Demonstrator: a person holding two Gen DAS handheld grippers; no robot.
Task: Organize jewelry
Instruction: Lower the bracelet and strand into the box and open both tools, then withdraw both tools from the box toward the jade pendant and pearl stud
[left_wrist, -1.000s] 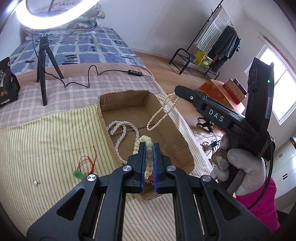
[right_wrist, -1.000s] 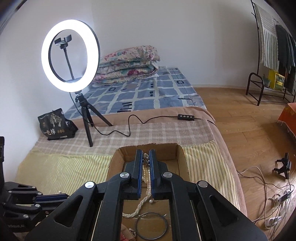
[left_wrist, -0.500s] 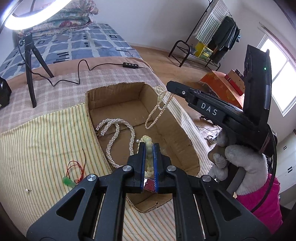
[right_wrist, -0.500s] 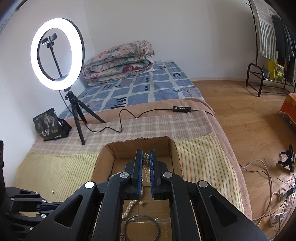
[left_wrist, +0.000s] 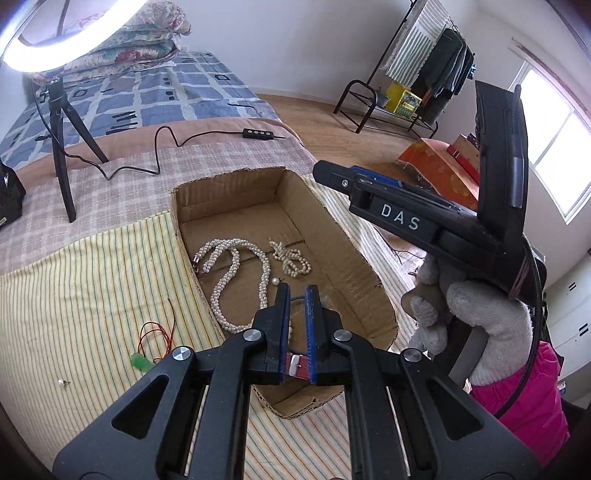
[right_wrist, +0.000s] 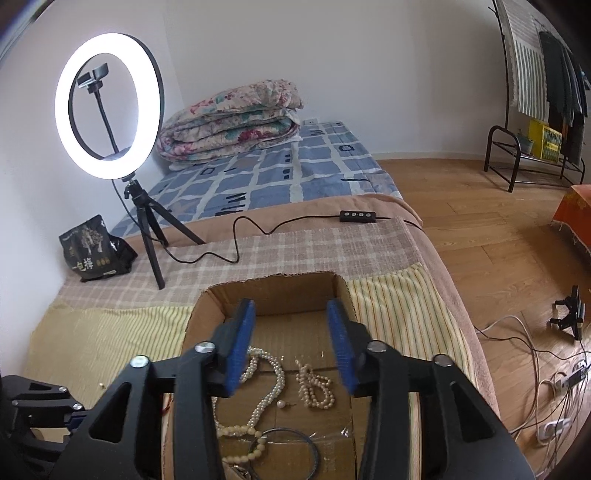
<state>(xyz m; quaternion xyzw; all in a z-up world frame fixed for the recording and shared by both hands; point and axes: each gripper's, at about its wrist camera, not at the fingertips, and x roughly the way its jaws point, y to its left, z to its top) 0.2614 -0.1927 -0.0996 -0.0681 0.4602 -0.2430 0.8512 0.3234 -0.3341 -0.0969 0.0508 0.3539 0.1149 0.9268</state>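
Note:
A shallow cardboard box (left_wrist: 343, 236) (right_wrist: 280, 291) lies on the striped bedcover. In it lie a long white pearl necklace (left_wrist: 225, 273) (right_wrist: 269, 384), a small bunched pearl strand (left_wrist: 291, 260) (right_wrist: 314, 387), a loose pearl (left_wrist: 275, 281), a thin metal bangle (right_wrist: 295, 448) and pale green beads (right_wrist: 242, 456). My left gripper (left_wrist: 297, 295) is slightly open and empty over the box's near end. My right gripper (right_wrist: 291, 321) is wide open above the box; it also shows in the left wrist view (left_wrist: 332, 175).
A red cord with a green pendant (left_wrist: 147, 350) and a tiny stud (left_wrist: 64, 382) lie on the cover left of the box. A ring light on a tripod (right_wrist: 110, 118), its cable, and a black bag (right_wrist: 92, 251) stand behind. The bed's edge drops off to the right.
My right gripper opened and dropped the small pearl strand into the box. My left gripper parted and the green beads it held now lie in the box.

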